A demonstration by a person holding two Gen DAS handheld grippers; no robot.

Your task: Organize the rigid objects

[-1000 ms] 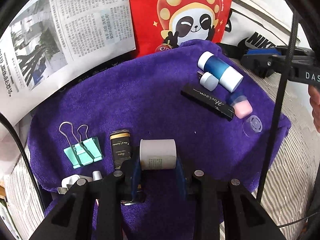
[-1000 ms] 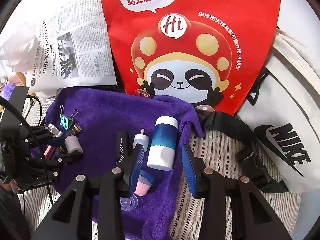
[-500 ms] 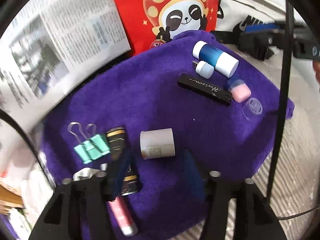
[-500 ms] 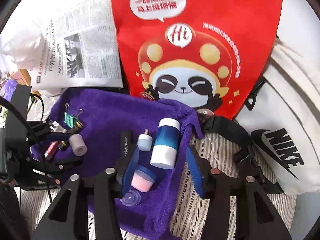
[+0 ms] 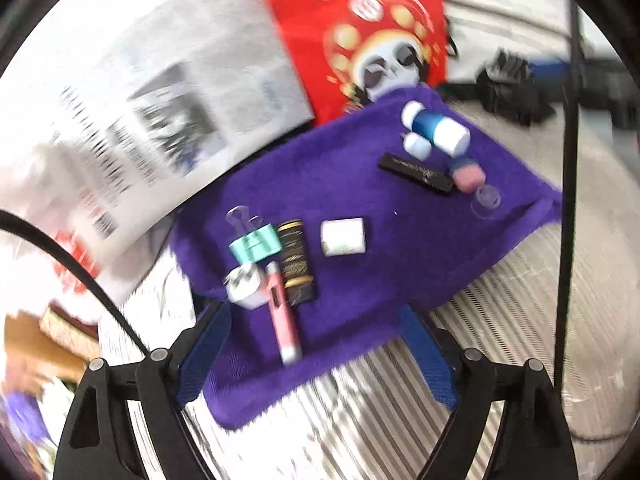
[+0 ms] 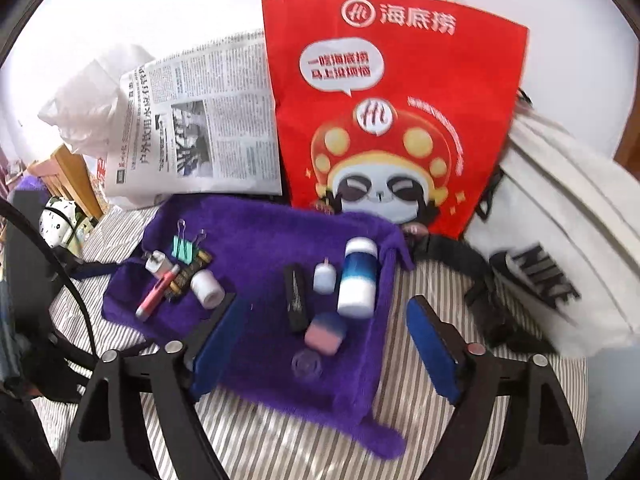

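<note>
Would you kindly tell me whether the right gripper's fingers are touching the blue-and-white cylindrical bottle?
Apart. The right wrist view shows the opening right gripper pulled back from the blue-and-white cylindrical bottle, with purple towel visible between.

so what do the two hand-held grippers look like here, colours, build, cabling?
They look identical. The left hand-held gripper and the right hand-held gripper each have two matte black fingers with cut-out, strut-like frames, silver pivot screws at the joints and blue pads on the inner faces of the tips. Thin black cables arc past in both views. No markings show, nor any hand or sleeve.
</note>
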